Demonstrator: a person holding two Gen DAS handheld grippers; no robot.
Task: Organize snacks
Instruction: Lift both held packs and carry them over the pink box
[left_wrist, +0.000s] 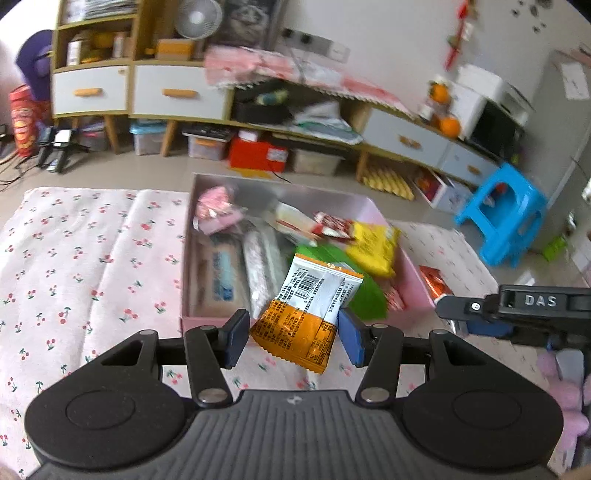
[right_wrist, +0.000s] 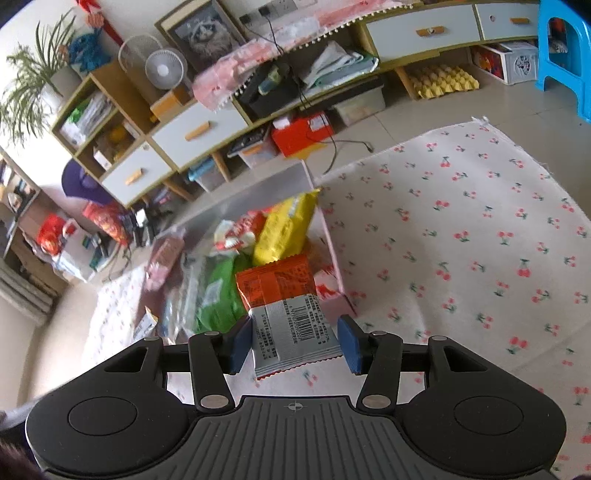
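Left wrist view was filled by a cherry-print cloth (left_wrist: 74, 258) spread across the table, and on it, toward the far side, a pink box (left_wrist: 413, 273) already crowded with snack packets. A yellow packet (left_wrist: 373, 247) lay at its far right and a green packet (left_wrist: 362, 291) nearer. Above the box's near edge an orange-and-white sachet (left_wrist: 306, 314) was gripped between the pads of the left gripper (left_wrist: 293, 338), the jaws clenched on its sides. In the right wrist view a red-and-white sachet (right_wrist: 291, 317) was clamped likewise in the right gripper (right_wrist: 293, 345), held over the box's near right corner. The step in hand was judged to be carrying both sachets to the box. Next, each would need to be brought over a free spot inside and the jaws let go.
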